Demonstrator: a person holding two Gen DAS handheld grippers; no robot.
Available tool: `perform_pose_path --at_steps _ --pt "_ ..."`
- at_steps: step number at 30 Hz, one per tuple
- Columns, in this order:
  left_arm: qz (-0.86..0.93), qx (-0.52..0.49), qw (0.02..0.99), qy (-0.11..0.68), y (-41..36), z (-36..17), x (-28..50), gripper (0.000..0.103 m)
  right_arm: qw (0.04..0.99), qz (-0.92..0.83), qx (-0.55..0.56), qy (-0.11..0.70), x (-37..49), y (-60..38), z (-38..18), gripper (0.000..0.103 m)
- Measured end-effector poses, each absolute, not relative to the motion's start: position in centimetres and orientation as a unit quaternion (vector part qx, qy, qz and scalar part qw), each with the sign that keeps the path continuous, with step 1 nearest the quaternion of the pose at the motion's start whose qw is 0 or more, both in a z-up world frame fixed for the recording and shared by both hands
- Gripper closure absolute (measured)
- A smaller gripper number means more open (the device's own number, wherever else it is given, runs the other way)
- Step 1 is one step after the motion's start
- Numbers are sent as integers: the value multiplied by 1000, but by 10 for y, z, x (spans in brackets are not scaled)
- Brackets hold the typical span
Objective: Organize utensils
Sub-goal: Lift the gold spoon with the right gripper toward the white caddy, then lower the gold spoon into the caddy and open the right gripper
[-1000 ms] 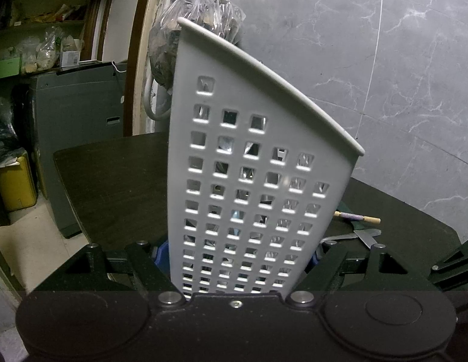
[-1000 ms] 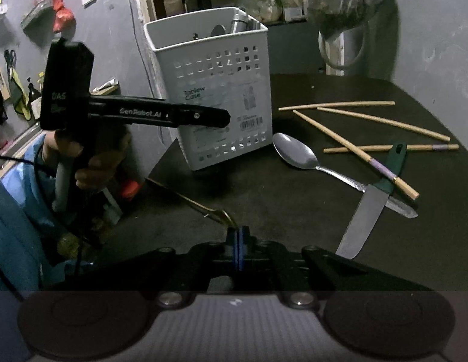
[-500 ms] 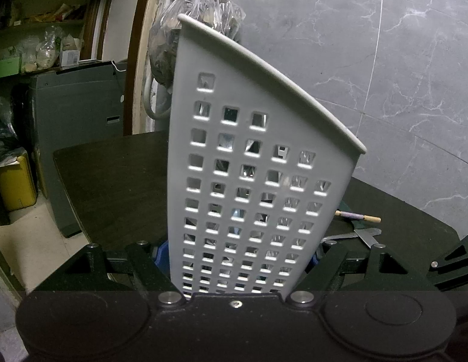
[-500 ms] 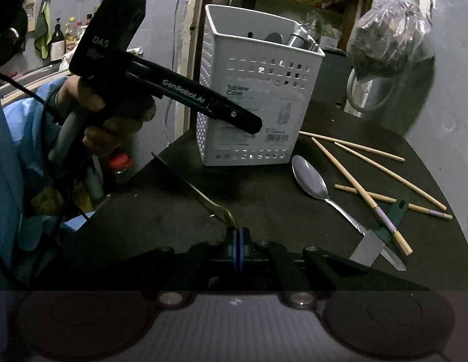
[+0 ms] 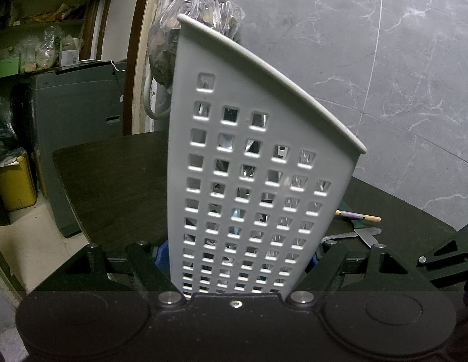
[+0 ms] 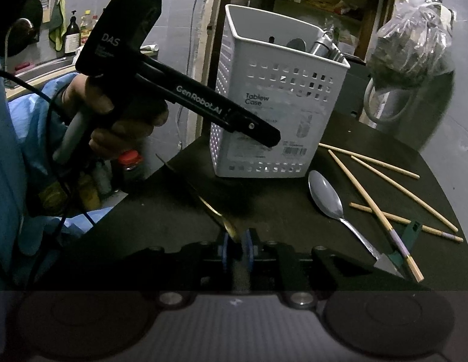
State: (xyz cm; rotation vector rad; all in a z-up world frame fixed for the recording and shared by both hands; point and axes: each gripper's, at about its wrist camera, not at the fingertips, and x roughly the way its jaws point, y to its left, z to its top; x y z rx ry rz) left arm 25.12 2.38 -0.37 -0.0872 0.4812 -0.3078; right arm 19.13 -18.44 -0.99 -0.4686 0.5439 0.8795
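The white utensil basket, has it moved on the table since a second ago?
No. In the left wrist view the white utensil basket sits the same against the table edge, left gripper around it.

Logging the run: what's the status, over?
Left gripper clamps the white caddy. Right gripper slightly parted around a gold utensil. Spoon, chopsticks, knife loose on table; nothing blocking.

The left gripper [image 6: 265,138] is a matte black wedge-shaped tool printed "DAS" on its block and "GenRobot.AI" along its arm in white, with a silver screw near the tip and a grey handle. The bare hand [image 6: 119,114] on that handle comes out of a light blue sleeve [image 6: 31,138], and thin black cables cross it. The right gripper [image 6: 236,249] has blue pads on black fingers [image 6: 224,250], silver bolts and a ribbed grey body.
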Motion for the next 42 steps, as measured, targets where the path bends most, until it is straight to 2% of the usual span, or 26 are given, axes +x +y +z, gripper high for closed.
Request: perform_pose_path --at_steps 6,10,18,30,42 --pt "-152 -43 959 238 24 -3 251 24 841 423 -221 255 194 -180 -11 90" --pt "-152 -43 958 238 24 -4 251 24 845 421 -202 262 199 -183 -11 100" --pt "-151 -43 959 238 25 -5 251 24 878 370 -172 249 185 -200 -5 101" --pt "-151 -46 958 238 25 -5 251 24 941 250 -138 181 155 -241 35 102" --pt "-150 -52 957 241 25 -5 252 24 961 175 -198 82 151 -243 91 102"
